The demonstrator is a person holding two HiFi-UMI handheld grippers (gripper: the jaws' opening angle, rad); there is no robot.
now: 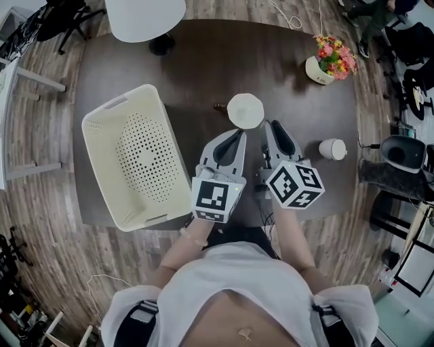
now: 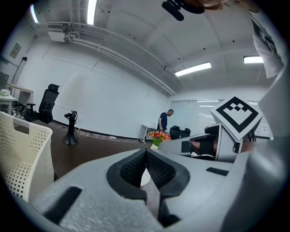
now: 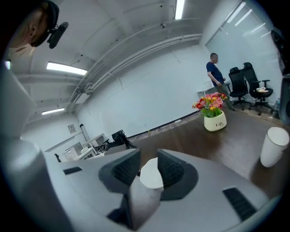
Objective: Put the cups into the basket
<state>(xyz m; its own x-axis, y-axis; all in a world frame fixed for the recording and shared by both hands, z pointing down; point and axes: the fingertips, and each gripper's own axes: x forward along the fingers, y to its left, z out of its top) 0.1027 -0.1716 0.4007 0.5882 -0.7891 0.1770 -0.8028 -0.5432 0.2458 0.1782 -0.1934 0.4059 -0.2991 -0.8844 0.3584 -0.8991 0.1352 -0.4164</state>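
A white cup stands on the dark table, just ahead of both grippers' tips. A second white cup stands further right, also seen as the cup at the right gripper view's edge. The cream basket sits empty at the table's left. My left gripper is shut with nothing in it; the near cup peeks out below its pads. My right gripper has a narrow gap between its pads, through which the near cup shows beyond them, not gripped.
A flower pot stands at the table's far right corner, and a white-shaded lamp at the far edge. A small brown object lies left of the near cup. Office chairs and a person are in the room behind.
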